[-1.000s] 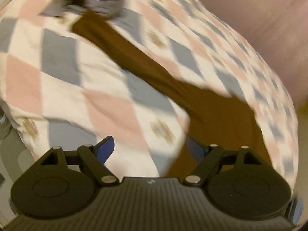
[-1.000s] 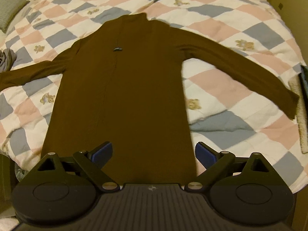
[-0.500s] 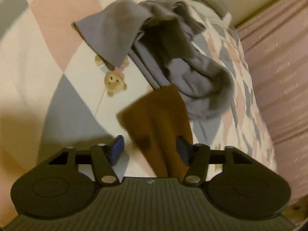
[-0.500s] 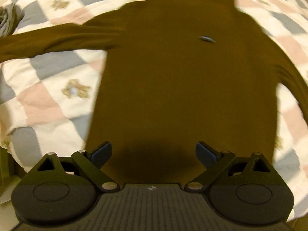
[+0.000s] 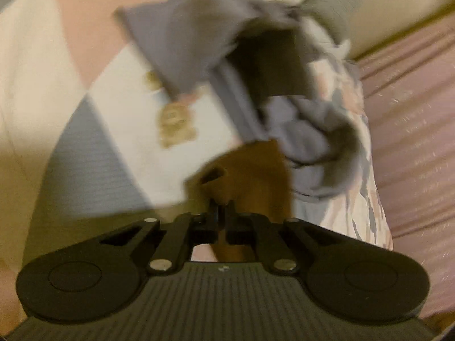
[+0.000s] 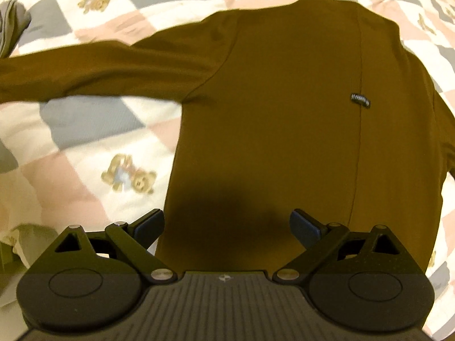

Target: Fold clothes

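A brown long-sleeved top [image 6: 284, 108] lies flat on a checked quilt, its left sleeve [image 6: 85, 74] stretched out to the left. My left gripper [image 5: 220, 207] is shut on the brown sleeve's cuff [image 5: 250, 176], right beside a heap of grey clothing. My right gripper [image 6: 227, 227] is open and empty, hovering low over the top's lower body, its shadow on the fabric. A small dark label [image 6: 359, 101] sits on the top's centre seam.
A crumpled grey garment [image 5: 256, 85] lies just beyond the cuff; its edge shows in the right wrist view [image 6: 11, 25]. The pink, grey and white quilt [image 6: 85, 142] with bear prints covers the bed. A pink curtain [image 5: 412, 142] hangs past the bed's edge.
My left gripper closed on the brown sleeve cuff; half a second ago its jaws were open around it. My right gripper moved lower and closer over the top's body, staying open.
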The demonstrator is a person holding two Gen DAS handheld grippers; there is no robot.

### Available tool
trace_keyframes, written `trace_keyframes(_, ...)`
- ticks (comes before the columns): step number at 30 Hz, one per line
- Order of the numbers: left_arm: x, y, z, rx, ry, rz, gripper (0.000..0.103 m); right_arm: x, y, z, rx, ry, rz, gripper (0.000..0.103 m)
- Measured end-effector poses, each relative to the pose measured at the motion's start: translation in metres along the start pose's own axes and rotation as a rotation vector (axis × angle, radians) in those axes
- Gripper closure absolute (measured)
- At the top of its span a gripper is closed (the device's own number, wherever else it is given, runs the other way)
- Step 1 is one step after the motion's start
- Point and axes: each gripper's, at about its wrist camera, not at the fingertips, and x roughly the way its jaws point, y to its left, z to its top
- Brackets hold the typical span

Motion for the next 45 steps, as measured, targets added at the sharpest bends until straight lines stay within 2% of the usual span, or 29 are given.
trace_keyframes(2, -0.017, -0.039, -0.011, 0.127, -0.037, -0.028, 0.102, 0.0, -0.01, 0.001, 0.007, -0.017, 0.008, 0.006)
trace_keyframes(4, -0.04, -0.092, -0.034, 0.249, -0.052, -0.124, 0.102, -0.002, -0.027, -0.001, 0.025, -0.037, 0.01, 0.006)
trace_keyframes(6, -0.059, -0.148, -0.073, 0.4, -0.047, -0.217, 0.102, -0.005, -0.052, -0.004, 0.062, -0.052, 0.014, 0.006)
trace_keyframes(9, -0.083, -0.233, -0.165, 0.644, 0.003, -0.386, 0.102, -0.01, -0.099, -0.011, 0.136, -0.083, 0.027, 0.006)
trace_keyframes(12, -0.086, -0.288, -0.284, 0.789, 0.137, -0.543, 0.101, -0.021, -0.16, -0.018, 0.234, -0.134, 0.05, 0.006)
trace_keyframes(14, -0.07, -0.303, -0.365, 0.844, 0.225, -0.583, 0.099, -0.028, -0.205, -0.024, 0.3, -0.171, 0.066, 0.006)
trace_keyframes(15, -0.056, -0.304, -0.408, 0.872, 0.261, -0.578, 0.097, -0.032, -0.23, -0.027, 0.334, -0.193, 0.075, 0.007)
trace_keyframes(16, -0.037, -0.301, -0.448, 0.896, 0.329, -0.531, 0.092, -0.035, -0.253, -0.03, 0.366, -0.214, 0.086, 0.007)
trace_keyframes(19, 0.017, -0.283, -0.549, 0.976, 0.537, -0.337, 0.09, -0.034, -0.321, -0.039, 0.478, -0.281, 0.155, 0.013)
trace_keyframes(21, 0.015, -0.276, -0.573, 1.035, 0.511, -0.291, 0.09, -0.023, -0.361, -0.042, 0.551, -0.305, 0.268, 0.024)
trace_keyframes(22, 0.014, -0.274, -0.583, 1.063, 0.499, -0.272, 0.086, -0.015, -0.376, -0.043, 0.587, -0.306, 0.333, 0.032)
trace_keyframes(23, 0.009, -0.276, -0.581, 1.074, 0.496, -0.283, 0.079, -0.005, -0.39, -0.043, 0.622, -0.308, 0.411, 0.036)
trace_keyframes(25, -0.006, -0.277, -0.574, 1.087, 0.462, -0.295, 0.072, 0.013, -0.403, -0.039, 0.654, -0.307, 0.526, 0.036)
trace_keyframes(29, -0.02, -0.277, -0.544, 1.052, 0.421, -0.27, 0.068, 0.051, -0.394, -0.012, 0.611, -0.254, 0.711, 0.034)
trace_keyframes(31, -0.024, -0.271, -0.532, 1.033, 0.404, -0.234, 0.068, 0.069, -0.378, 0.001, 0.588, -0.235, 0.77, 0.034)
trace_keyframes(34, -0.026, -0.261, -0.523, 0.996, 0.395, -0.193, 0.068, 0.087, -0.359, 0.017, 0.518, -0.262, 0.77, 0.034)
trace_keyframes(39, -0.018, -0.245, -0.516, 0.94, 0.425, -0.155, 0.068, 0.09, -0.338, 0.028, 0.368, -0.358, 0.735, 0.032)
trace_keyframes(41, -0.016, -0.24, -0.515, 0.933, 0.44, -0.15, 0.068, 0.094, -0.331, 0.03, 0.338, -0.368, 0.733, 0.032)
trace_keyframes(42, -0.016, -0.239, -0.514, 0.929, 0.447, -0.151, 0.068, 0.095, -0.328, 0.03, 0.324, -0.369, 0.737, 0.034)
trace_keyframes(44, -0.014, -0.237, -0.514, 0.931, 0.456, -0.154, 0.067, 0.094, -0.324, 0.027, 0.304, -0.363, 0.759, 0.046)
trace_keyframes(45, -0.013, -0.236, -0.513, 0.934, 0.462, -0.155, 0.067, 0.094, -0.323, 0.024, 0.3, -0.354, 0.753, 0.047)
